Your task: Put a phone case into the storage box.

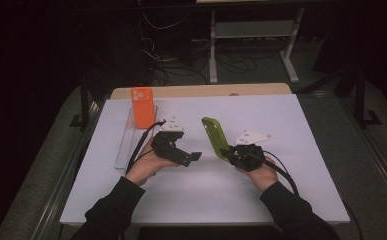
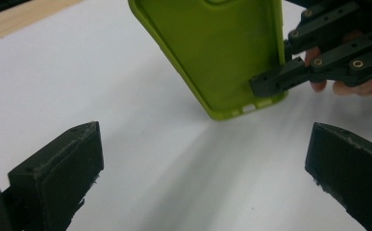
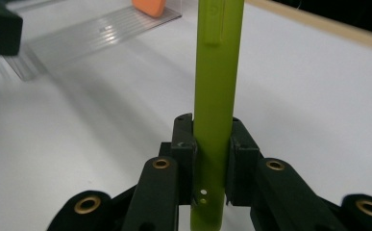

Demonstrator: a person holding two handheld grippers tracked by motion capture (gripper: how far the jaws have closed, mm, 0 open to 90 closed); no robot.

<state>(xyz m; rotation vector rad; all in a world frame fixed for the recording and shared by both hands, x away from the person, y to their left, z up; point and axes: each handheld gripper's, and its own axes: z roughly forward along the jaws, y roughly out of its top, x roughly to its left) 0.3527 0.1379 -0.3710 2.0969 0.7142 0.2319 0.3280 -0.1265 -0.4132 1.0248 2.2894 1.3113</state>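
A lime green phone case (image 1: 215, 136) is lifted off the white table, tilted, with my right gripper (image 1: 229, 152) shut on its lower edge. In the right gripper view the case (image 3: 219, 62) stands edge-on, pinched between both pads of that gripper (image 3: 212, 144). My left gripper (image 1: 195, 157) is held to the left of the case, pointing toward it. In the left gripper view that gripper (image 2: 203, 166) is open with nothing between its jaws, and the hollow inside of the case (image 2: 222, 53) faces it, with the other gripper's fingers (image 2: 279, 79) on its bottom corner.
An orange phone case (image 1: 142, 106) stands upright in a clear plastic tray (image 1: 129, 142) at the table's left. The white mat (image 1: 281, 190) covers the table; a wooden edge (image 1: 201, 91) runs along the back. Cables trail from both grippers.
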